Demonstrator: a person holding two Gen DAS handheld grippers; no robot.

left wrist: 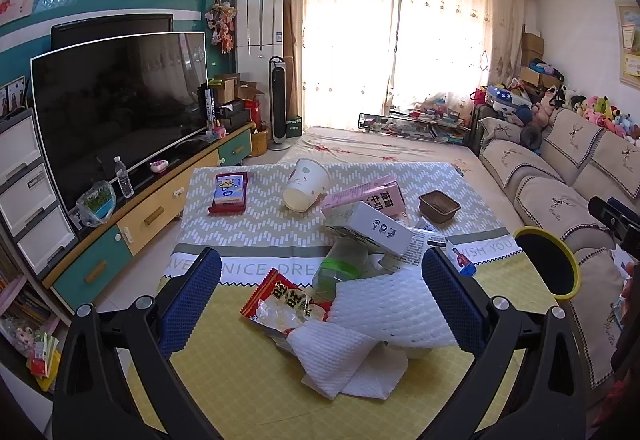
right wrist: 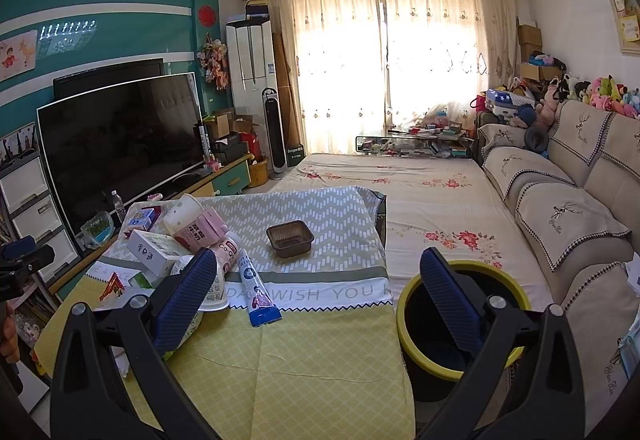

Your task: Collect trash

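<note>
Trash lies heaped on the cloth-covered desk point(left wrist: 248, 380), most of it toward the near left corner. Going left to right across the left wrist view: a tissue pack point(left wrist: 229, 193) sits alone at the far left edge, a tipped paper cup point(left wrist: 306, 189) lies near the far middle, and a pink carton point(left wrist: 366, 195) leans on a white box point(left wrist: 370, 228) just beside it. Nearer, a red snack wrapper point(left wrist: 282, 300) touches a crumpled paper towel point(left wrist: 372, 324), with a green-lidded tub point(left wrist: 340, 272) half hidden behind them. A brown tray point(left wrist: 439, 205) stands apart toward the right edge, and a blue tube point(right wrist: 256, 294) lies near the desk's middle. The bin point(right wrist: 452, 324), black with a yellow rim, stands off the right edge beside the sofa point(right wrist: 568, 224).

The left gripper point(left wrist: 320, 304) hovers over the towel and wrapper, jaws wide and holding nothing. The right gripper point(right wrist: 316, 300) hangs above the near right edge, jaws also wide and empty, one finger over the bin's mouth.

The towel looks soft, light and easily squashed, so a pinch on its raised middle fold should hold. The wrapper is likely slick and crinkly; take it at the crumpled centre, not the flat edge. Cartons seem stiff but probably empty and light; grip across the narrow sides.
</note>
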